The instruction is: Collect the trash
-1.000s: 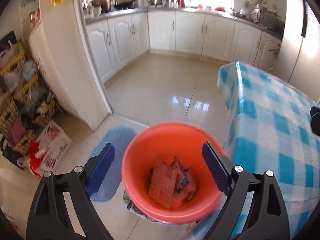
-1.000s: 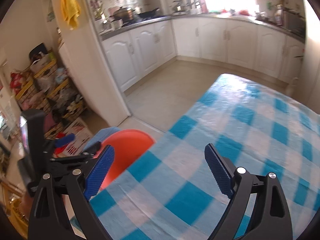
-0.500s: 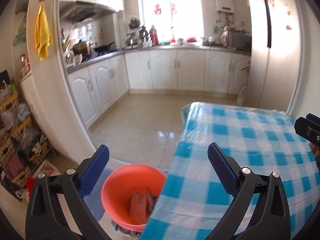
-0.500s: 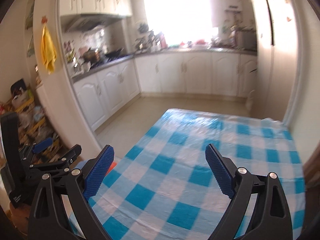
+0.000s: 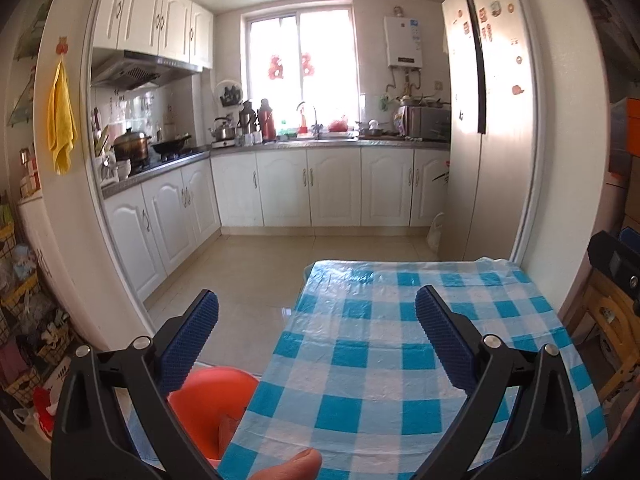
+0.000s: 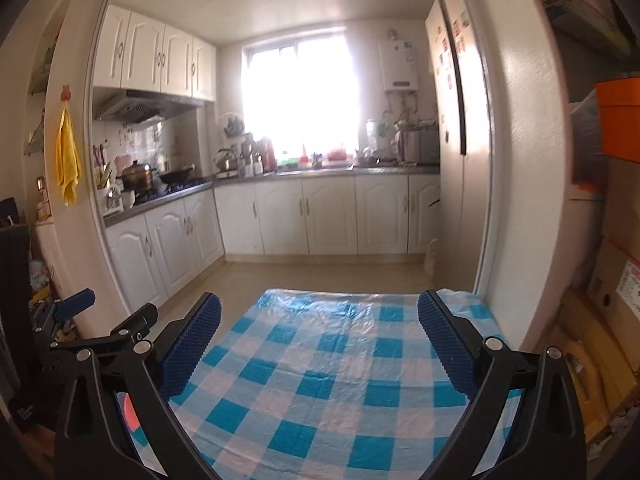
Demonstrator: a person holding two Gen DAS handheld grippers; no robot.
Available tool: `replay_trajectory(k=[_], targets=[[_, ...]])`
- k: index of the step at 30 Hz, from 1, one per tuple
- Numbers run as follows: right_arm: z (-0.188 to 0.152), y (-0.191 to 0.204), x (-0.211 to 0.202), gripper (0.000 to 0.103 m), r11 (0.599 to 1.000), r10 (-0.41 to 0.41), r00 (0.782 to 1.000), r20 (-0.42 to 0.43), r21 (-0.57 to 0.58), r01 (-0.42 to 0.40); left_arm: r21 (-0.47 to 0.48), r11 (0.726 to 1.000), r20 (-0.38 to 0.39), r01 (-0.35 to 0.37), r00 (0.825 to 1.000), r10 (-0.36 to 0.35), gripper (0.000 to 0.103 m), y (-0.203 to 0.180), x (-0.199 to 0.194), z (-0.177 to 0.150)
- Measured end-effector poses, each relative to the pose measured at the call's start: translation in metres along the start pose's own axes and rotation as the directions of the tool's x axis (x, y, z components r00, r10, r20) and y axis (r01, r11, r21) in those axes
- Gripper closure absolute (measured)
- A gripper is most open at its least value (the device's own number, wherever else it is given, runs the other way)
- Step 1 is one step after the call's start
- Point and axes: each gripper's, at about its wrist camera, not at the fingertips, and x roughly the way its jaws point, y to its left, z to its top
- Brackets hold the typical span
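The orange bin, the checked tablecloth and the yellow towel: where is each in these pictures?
Orange bin (image 5: 208, 404): left wrist view, on its inner wall, beside the table.
Checked tablecloth (image 6: 320, 364): right wrist view, on a bare patch near the middle.
Yellow towel (image 5: 61, 128): left wrist view, on the middle of the hanging cloth.

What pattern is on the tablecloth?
Blue and white checks on the tablecloth, clearest in the right wrist view.

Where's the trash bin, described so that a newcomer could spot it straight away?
Start at the table with the blue-and-white checked cloth. Drop to the floor off its near left corner, behind the left gripper. There stands the orange bucket, round and plain, the only bright orange thing at floor level.
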Motion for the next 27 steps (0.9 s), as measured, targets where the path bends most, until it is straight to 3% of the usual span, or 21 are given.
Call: replay_trajectory(k=[11,27], targets=[[0.013,-0.016,-0.057,0.005,0.992,-0.126,0.983,0.136,-0.006,0.128,0.039,0.999,0.1,0.034,0.994,-0.037,0.004,-0.041,-0.039,0.017],[0.019,-0.023,-0.091,0.005,0.982,-0.185,0.964,0.192,0.012,0.186,0.046,0.994,0.171,0.099,0.98,-0.106,0.004,-0.063,-0.069,0.032]])
